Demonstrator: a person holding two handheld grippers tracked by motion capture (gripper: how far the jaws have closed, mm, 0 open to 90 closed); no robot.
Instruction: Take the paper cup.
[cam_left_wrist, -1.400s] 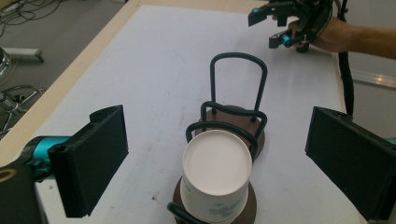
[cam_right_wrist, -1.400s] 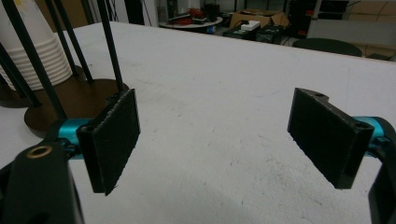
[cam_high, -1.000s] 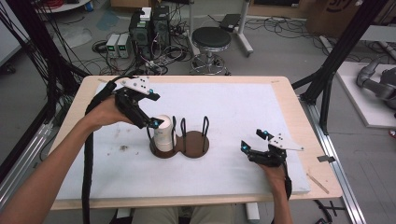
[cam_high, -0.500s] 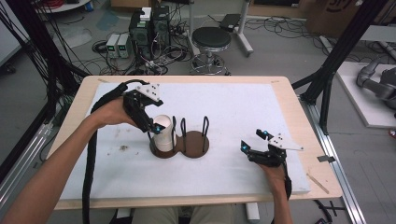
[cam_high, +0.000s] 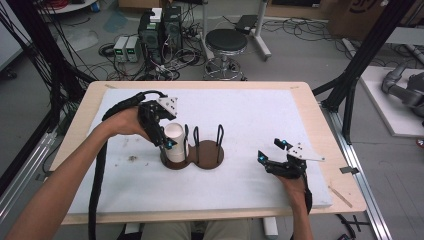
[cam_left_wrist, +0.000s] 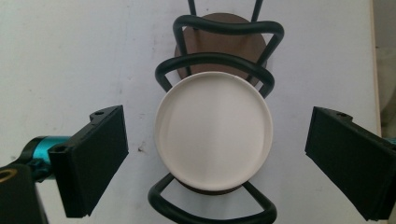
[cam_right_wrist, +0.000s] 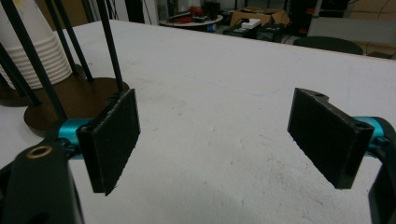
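The table (cam_high: 310, 107) is covered by a white mat, and a two-bay wire rack (cam_high: 200, 150) is seated near its middle. The rack's left bay is filled by a stack of white paper cups (cam_high: 175, 142), nested upside down, closed bottoms up; the right bay is seen bare down to its brown base. The stack's long axis is vertical, and it is fenced by the black wire loops on the near and far sides, which is best read in the left gripper view, where the top cup's round bottom (cam_left_wrist: 214, 130) is framed by the loops (cam_left_wrist: 212, 210).

The left gripper (cam_high: 167, 145) is held directly above the stack, pointed straight down along that axis. Its jaws are spread wide, one to each side of the cup, clear of the rim on both sides, with nothing clamped. The open sides between the wire loops are the ones faced by the pads (cam_left_wrist: 95, 158), so a straight descent and a squeeze is judged to be all that the coming grab needs.

The right gripper (cam_high: 272, 161) is parked low on the mat, well apart from the rack, jaws likewise spread and empty, pointed level towards the rack. The left hand is clearly the nearer one.
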